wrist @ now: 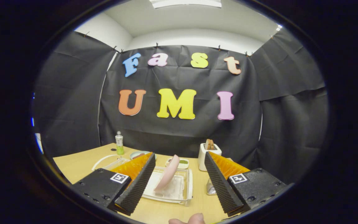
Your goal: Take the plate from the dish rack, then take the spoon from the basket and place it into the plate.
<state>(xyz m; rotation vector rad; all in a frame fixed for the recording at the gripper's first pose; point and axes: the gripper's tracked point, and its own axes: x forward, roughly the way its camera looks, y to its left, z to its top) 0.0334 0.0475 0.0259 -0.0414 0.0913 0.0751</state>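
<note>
The pink plate (168, 173) stands on edge, tilted, in the clear dish rack (187, 189) on the wooden worktop (82, 165). The rack lies between the two fingers and just ahead of them; the plate rises from its middle, nearer the left finger than the right, touching neither. The claw (179, 199) is wide open and holds nothing. Beyond the rack sits a small white dish (182, 163) with something green in it, and left of that a pale bowl (139, 154) whose contents I cannot make out. A clear tray (112, 161) lies partly hidden behind the left finger, and a bottle (119, 143) of green liquid stands near the wall. A white holder (204, 155) with brown pieces upright in it stands beyond the right finger; a small metal thing (210, 188) sits at that finger's inner edge, too hidden to name. A fingertip (194, 219) shows below the claw
</note>
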